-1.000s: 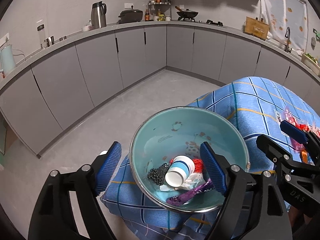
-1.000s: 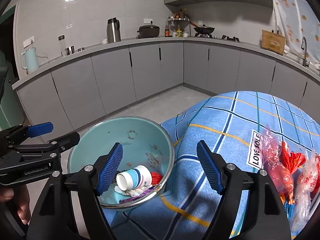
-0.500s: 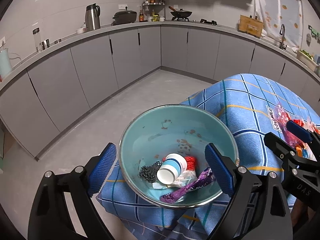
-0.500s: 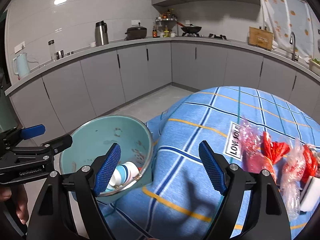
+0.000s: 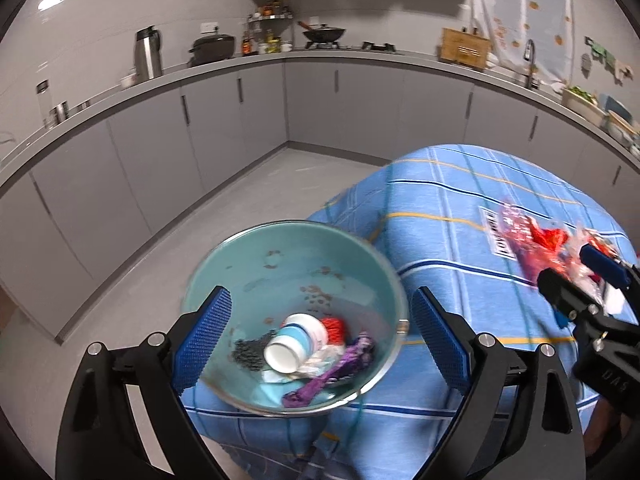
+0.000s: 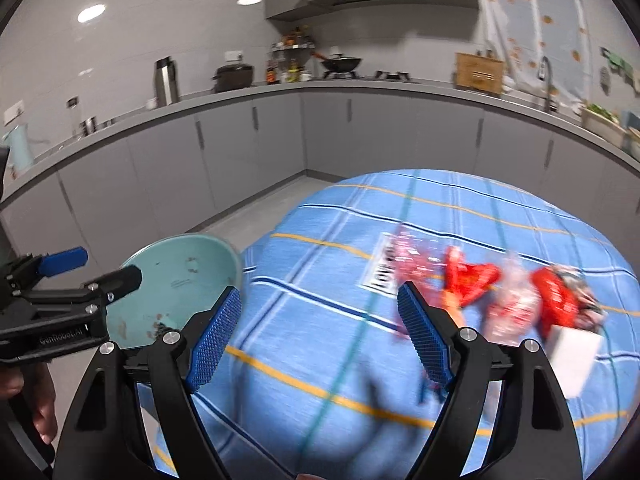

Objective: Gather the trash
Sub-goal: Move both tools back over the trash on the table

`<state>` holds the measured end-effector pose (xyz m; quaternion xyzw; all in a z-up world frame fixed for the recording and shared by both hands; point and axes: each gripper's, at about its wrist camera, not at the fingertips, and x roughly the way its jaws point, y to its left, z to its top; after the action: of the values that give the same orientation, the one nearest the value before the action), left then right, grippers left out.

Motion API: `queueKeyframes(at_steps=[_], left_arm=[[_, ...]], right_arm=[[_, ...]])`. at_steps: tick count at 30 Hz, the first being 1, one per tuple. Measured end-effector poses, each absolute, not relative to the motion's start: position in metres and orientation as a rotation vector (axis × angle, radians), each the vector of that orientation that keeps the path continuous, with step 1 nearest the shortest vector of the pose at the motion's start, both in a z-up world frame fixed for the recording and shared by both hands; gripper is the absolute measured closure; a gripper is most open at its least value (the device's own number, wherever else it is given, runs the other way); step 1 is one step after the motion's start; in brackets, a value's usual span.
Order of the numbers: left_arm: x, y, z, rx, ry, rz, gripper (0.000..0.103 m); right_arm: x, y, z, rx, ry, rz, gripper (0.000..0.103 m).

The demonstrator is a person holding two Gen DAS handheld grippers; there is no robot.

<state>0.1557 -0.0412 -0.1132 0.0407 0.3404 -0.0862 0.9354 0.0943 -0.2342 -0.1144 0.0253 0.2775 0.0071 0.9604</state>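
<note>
A teal bowl (image 5: 280,276) sits at the near-left corner of a table under a blue checked cloth (image 5: 460,208). In it lie a paper cup (image 5: 296,344), a purple wrapper (image 5: 340,368), a red scrap and a grey mesh piece. My left gripper (image 5: 320,294) hangs open over the bowl, touching nothing. Further right on the cloth lie red wrappers (image 6: 472,276), a clear pinkish bag (image 6: 512,304) and a white paper (image 6: 572,356), all blurred. My right gripper (image 6: 320,292) stands open above bare cloth just left of them, with its right finger (image 6: 420,332) near the wrappers.
Grey cabinets and a counter (image 5: 320,64) with a kettle, pot and wok run along the back. Open floor (image 5: 240,200) lies left of the table. The bowl (image 6: 180,268) overhangs near the cloth's edge. The left gripper (image 6: 102,268) and a hand (image 6: 40,412) are at the far left.
Both grippers have swung to the right. The bowl slid to the left edge of the right wrist view and the wrappers came in beside the right finger. The left jaws widened slightly.
</note>
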Motion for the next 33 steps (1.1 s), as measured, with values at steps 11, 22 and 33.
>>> queueKeyframes(at_steps=[11, 22, 33], left_arm=[[0.147, -0.126, -0.111, 0.164, 0.681, -0.345, 0.012], [0.149, -0.191, -0.110, 0.213, 0.660, -0.442, 0.012], [0.177, -0.247, -0.131, 0.247, 0.711, -0.491, 0.012]], right_arm=[[0.054, -0.312, -0.111, 0.128, 0.529, -0.211, 0.023], [0.025, -0.373, -0.132, 0.193, 0.520, -0.463, 0.023], [0.027, -0.397, -0.144, 0.219, 0.551, -0.521, 0.023]])
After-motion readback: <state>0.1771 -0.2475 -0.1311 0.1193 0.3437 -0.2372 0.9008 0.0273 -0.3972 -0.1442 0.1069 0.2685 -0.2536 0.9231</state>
